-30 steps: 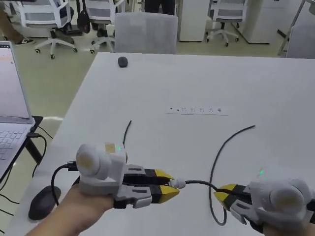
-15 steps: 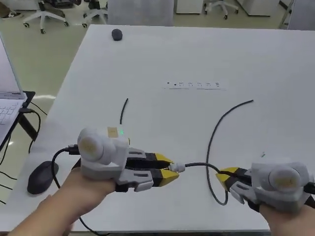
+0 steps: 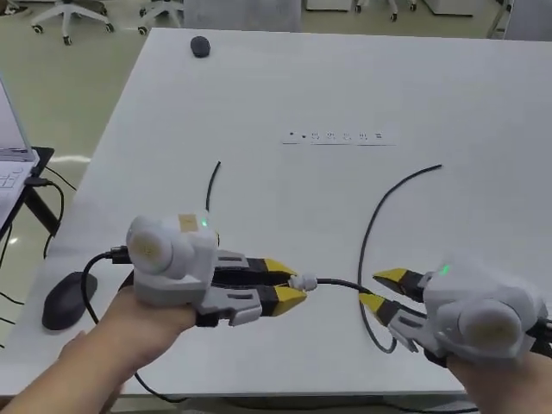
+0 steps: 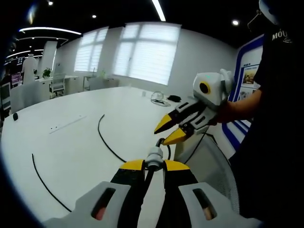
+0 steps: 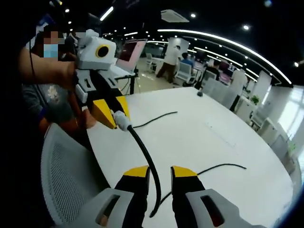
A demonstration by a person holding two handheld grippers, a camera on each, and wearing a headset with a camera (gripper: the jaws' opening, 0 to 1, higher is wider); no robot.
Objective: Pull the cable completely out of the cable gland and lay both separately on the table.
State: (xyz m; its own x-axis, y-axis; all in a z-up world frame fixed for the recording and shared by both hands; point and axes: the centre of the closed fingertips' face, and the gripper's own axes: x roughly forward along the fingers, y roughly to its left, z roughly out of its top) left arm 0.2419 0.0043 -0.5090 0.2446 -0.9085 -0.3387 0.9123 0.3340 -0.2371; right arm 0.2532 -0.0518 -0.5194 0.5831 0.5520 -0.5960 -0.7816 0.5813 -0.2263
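1. At the lower centre of the head view, your left gripper [image 3: 291,285] pinches the cable gland [image 3: 304,282] between its yellow tips. It seems to be held clear of the table [image 3: 345,78].
2. The cable [image 3: 366,237] is not out yet. It leaves the gland toward the right, passes between the jaws of your right gripper [image 3: 371,288], loops near the bottom edge, and climbs to a free end at middle right.
3. Your right jaws stand apart around the cable without pinching it, as the right gripper view shows.
4. By my reading, nothing is laid down. Gripping the cable, the full pull and both placements remain.
5. The table's near edge lies just below both grippers, and its left edge slants close beside your left hand.
6. Bare surface opens toward the upper right of the frame. A short black wire [image 3: 211,185] to the upper left and a row of small marks [image 3: 332,136] above centre sit well apart from the work.
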